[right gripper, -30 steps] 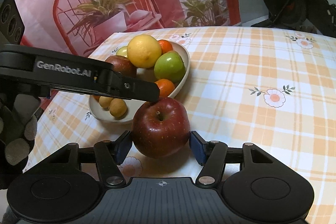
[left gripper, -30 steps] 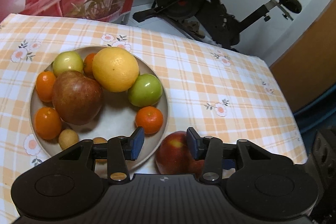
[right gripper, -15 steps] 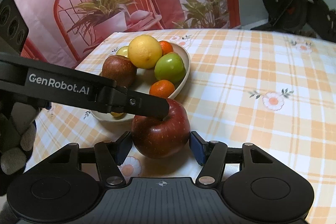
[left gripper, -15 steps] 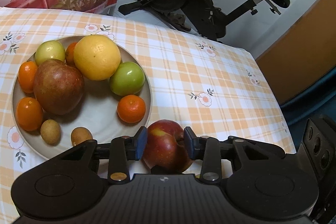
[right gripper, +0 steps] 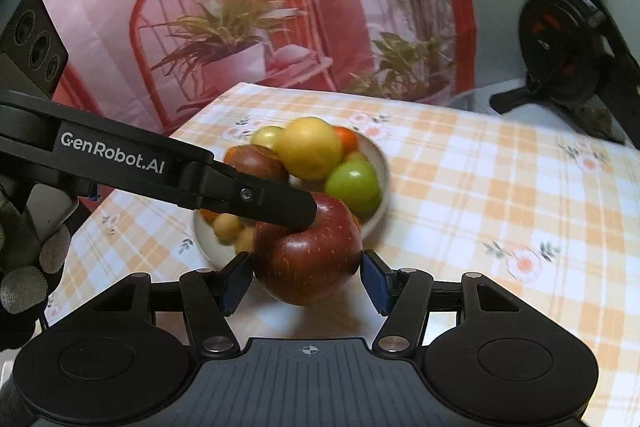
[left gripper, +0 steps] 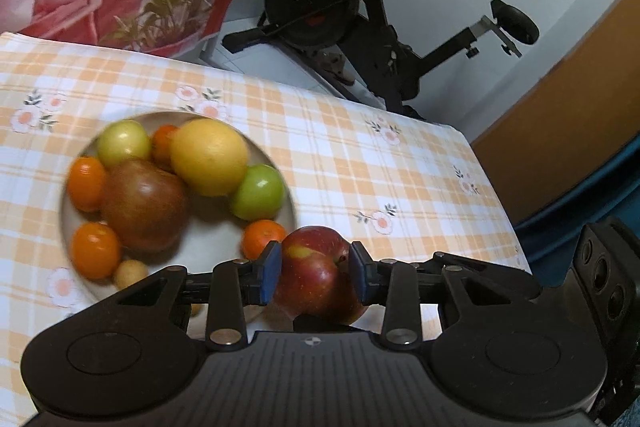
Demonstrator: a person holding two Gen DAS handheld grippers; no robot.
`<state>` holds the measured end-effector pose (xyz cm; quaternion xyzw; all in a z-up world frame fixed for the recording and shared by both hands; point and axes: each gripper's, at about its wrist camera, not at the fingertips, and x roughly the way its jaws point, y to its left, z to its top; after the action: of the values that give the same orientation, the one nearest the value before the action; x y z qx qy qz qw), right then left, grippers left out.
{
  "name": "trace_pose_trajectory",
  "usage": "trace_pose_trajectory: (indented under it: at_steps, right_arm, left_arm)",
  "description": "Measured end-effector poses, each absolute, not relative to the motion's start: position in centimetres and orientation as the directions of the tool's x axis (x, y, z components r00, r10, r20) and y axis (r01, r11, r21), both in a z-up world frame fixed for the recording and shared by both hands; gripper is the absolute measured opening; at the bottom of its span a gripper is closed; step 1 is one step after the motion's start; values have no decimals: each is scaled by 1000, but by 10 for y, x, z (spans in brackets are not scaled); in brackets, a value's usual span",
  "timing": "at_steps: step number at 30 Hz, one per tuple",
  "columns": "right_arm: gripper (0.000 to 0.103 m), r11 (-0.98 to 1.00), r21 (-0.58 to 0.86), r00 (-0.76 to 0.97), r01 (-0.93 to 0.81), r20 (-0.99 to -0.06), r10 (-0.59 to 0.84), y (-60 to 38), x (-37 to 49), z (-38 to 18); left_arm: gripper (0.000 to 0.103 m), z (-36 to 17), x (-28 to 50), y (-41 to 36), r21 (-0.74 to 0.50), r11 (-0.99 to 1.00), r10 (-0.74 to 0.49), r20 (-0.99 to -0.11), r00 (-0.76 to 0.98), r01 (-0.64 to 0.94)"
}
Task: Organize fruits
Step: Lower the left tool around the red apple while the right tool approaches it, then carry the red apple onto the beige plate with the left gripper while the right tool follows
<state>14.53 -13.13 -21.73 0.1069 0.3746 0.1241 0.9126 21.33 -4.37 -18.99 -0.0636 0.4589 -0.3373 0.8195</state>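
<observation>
Red apple [right gripper: 307, 259] is clamped between both my claws, left claw [left gripper: 316, 277] and right claw [right gripper: 307, 277] each clenched on it, just beside the fruit plate [left gripper: 280, 163] on the bench [left gripper: 380, 171].

**Both claws on one apple**

The left claw [left gripper: 312, 277] points steeply down, its blue pads [left gripper: 269, 277] pressed on either side of the red apple [left gripper: 316, 275], its jaws having just been closing; the right claw [right gripper: 306, 277] grips the same apple from another side, pads against its flanks; a gloved hand [right gripper: 24, 267] shows at the left edge of the right wrist view.
</observation>
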Motion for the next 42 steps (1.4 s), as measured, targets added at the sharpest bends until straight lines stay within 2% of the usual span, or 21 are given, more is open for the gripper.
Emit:
trace_pose_trajectory:
  at_steps: [6, 15, 27, 42]
  right_arm:
    - [55, 945, 250, 660, -209, -677, 325, -104, 165, -219]
    - [55, 954, 126, 662, -273, -695, 281, -78, 191, -219]
    - [56, 952, 101, 654, -289, -706, 273, -79, 201, -233]
    - [56, 956, 127, 650, -264, -709, 273, -89, 175, -223]
  left_arm:
    - [39, -197, 222, -22, -412, 794, -585, -717, 378, 447]
    - [39, -205, 238, -6, -459, 799, -596, -687, 415, 389]
    - [38, -214, 243, 4, -455, 816, -576, -691, 436, 356]
    - [37, -208, 231, 4, -377, 861, -505, -710, 491, 341]
